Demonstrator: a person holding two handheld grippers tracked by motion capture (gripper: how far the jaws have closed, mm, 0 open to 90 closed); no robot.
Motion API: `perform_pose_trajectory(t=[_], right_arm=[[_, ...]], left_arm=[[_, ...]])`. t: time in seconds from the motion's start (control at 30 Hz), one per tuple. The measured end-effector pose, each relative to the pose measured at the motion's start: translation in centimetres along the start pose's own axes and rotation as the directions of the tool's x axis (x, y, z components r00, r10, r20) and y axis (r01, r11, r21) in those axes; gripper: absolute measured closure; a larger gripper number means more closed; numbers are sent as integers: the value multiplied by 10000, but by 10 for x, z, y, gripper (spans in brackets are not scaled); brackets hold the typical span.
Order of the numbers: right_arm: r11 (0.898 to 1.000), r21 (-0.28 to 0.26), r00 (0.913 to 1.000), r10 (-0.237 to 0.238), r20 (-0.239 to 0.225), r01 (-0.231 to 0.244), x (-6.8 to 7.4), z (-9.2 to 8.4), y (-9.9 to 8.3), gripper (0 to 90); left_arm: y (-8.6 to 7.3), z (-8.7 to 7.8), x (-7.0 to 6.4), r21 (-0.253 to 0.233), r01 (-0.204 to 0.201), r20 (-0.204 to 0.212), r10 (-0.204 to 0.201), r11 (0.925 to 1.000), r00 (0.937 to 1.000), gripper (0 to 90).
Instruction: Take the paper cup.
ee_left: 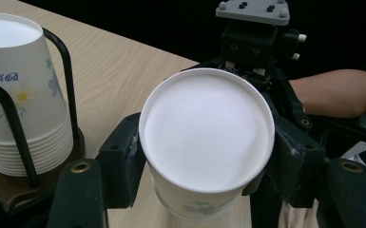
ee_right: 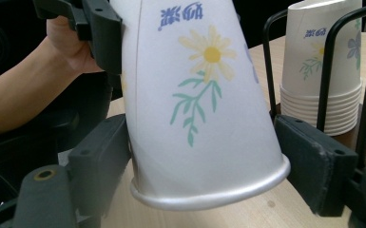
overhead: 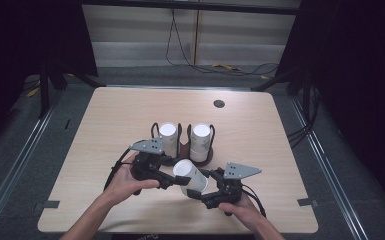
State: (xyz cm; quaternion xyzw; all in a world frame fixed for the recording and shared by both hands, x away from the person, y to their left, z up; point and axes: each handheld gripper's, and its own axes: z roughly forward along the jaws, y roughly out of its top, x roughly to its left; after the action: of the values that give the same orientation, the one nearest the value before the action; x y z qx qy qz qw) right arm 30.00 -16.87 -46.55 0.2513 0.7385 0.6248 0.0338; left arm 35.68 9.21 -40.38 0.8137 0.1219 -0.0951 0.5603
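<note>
1. Your left gripper is clenched on the paper cup, its pads pressing both sides near the closed bottom.
2. That cup hangs tilted above the table, just in front of the cup rack, on your side of it.
3. Your right gripper brackets the cup's rim end; one pad touches, the other stands just clear, so the hold is not yet clenched.
4. Two cup stacks stand upside down in the rack.

Evenly lit tabletop, dark surroundings, soft grainy frames throughout.
</note>
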Motion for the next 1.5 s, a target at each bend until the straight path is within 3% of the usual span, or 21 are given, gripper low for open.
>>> perform_pose_trajectory(t=[0.27, 0.77, 1.03, 1.23, 1.33, 1.43, 1.5], right_arm=[[9999, -31, 9998, -148, 95, 148, -1, 0, -1, 254], [9989, 456, 9995, -136, 283, 123, -1, -3, 0, 279], [9953, 944, 9987, -278, 424, 237, -2, -3, 0, 290], [9899, 1416, 9982, -98, 591, 13, -5, -4, 3, 303], [9874, 1574, 9971, -254, 724, 138, -5, -4, 5, 305], [9848, 1719, 9955, -410, 857, 258, -5, -5, 10, 310], [9798, 1966, 9932, -564, 1016, 356, -5, -5, 13, 312]], left_arm=[[-2, -1, 3, -60, 214, -178, -215, 9998, 9996, 343], [-4, 2, 2, 516, -141, -787, 181, 9986, 9967, 241], [-7, -8, 4, 446, -256, -1229, 309, 9987, 9919, 237], [-14, -14, 5, 560, -530, -1472, 608, 9970, 9872, 238], [-18, -15, 5, 682, -565, -1514, 663, 9961, 9862, 225], [-22, -14, 6, 961, -795, -1751, 955, 9922, 9799, 214], [-24, -15, 8, 1048, -733, -1838, 918, 9918, 9787, 213]])
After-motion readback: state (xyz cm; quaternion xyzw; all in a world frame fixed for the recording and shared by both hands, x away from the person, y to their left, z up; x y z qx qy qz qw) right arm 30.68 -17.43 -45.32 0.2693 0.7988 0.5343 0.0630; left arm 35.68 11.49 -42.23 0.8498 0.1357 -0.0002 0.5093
